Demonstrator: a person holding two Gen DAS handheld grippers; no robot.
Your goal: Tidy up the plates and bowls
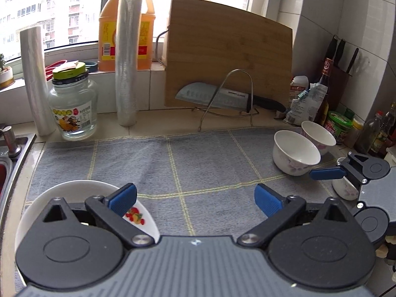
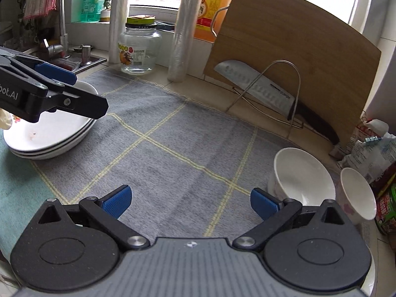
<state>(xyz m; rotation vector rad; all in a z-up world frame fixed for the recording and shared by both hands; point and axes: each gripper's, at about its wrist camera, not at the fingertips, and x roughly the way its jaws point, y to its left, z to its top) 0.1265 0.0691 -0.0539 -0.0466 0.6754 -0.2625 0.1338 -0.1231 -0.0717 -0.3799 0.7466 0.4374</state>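
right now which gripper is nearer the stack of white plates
Left. The left gripper hangs right over the stack of white plates; the right gripper sits across the mat, beside the bowls.

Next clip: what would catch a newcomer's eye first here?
Probably the wooden cutting board propped at the back, with a big knife on the wire rack before it. Then the stacked white plates on the grey mat's left, under the open left gripper, and white bowls on its right, near the open right gripper.
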